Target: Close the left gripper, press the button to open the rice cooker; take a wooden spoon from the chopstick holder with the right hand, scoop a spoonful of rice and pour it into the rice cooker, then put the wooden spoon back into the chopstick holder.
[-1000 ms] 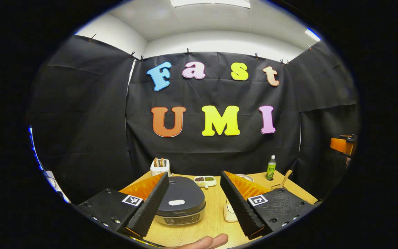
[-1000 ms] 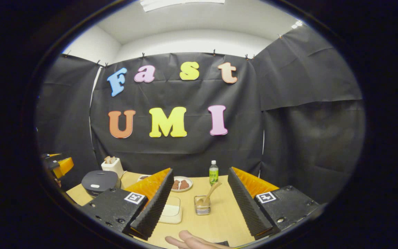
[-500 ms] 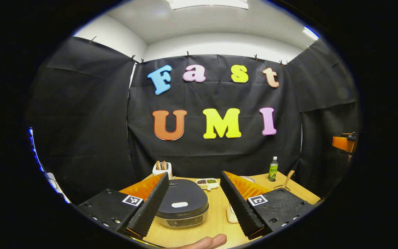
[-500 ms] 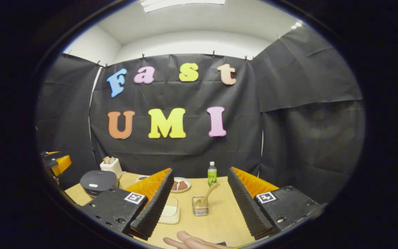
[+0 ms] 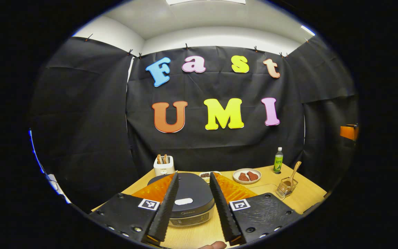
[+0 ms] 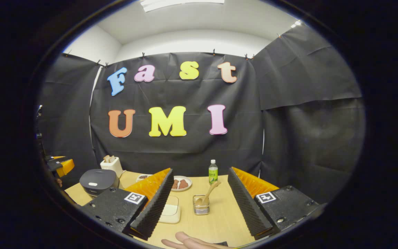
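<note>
Left gripper [image 5: 192, 193] is partly closed, grasping nothing; rice cooker [image 5: 185, 200] sits low in the frame between its fingers.

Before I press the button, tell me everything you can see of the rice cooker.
The rice cooker is a low, rounded appliance with a dark matte lid, a pale oval button at the lid's front centre, and a silvery front band with a small control panel. The lid is shut. It sits flat on the wooden table, in front of the white toaster. In the left gripper view the left gripper frames it, fingers partly closed and apart from it; nothing touches it. In the right gripper view it sits far left.
</note>
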Tool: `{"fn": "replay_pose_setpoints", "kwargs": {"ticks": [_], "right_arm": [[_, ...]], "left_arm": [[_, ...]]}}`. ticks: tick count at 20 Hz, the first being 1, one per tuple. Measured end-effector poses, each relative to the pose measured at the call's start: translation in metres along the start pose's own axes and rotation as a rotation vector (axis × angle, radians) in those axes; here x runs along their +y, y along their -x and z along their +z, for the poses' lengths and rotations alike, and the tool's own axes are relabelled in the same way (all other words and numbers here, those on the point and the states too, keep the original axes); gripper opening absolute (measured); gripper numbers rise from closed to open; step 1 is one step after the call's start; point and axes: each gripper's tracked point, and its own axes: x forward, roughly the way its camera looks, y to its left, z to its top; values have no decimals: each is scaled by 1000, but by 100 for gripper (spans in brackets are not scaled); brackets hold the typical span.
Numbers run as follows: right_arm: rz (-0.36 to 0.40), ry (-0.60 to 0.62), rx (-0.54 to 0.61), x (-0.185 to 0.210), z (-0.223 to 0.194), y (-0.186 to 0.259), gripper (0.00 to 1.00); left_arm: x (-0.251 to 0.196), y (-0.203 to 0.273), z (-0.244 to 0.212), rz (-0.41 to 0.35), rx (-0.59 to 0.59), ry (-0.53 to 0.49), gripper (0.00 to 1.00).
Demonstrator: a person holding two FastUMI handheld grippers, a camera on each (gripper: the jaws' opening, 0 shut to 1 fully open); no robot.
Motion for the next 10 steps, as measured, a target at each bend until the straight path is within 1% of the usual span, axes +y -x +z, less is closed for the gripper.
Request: {"fn": "replay_pose_setpoints", "kwargs": {"ticks": [1, 2, 3, 4, 5, 7, 10], "right_arm": [[0, -3, 9, -1, -4, 0, 100], [11, -12, 25, 0, -9, 1, 100], [28, -21, 43, 4, -14, 2, 99], [40, -25, 55, 6, -17, 4, 100], [43, -22, 54, 4, -17, 4, 99], [39, -9, 46, 1, -17, 3, 100], [40, -3, 39, -2, -21, 3, 99]], "left_arm": [[-1, -5, -11, -10, 34, 4, 52], [-2, -9, -19, -15, 65, 9, 46], [-1, -13, -27, -13, 97, 18, 44], [-2, -16, -33, -11, 127, 28, 30], [0, -19, -40, -3, 160, 43, 22], [-2, -23, -54, -6, 217, 77, 9], [3, -35, -75, 11, 293, 67, 10]]}}
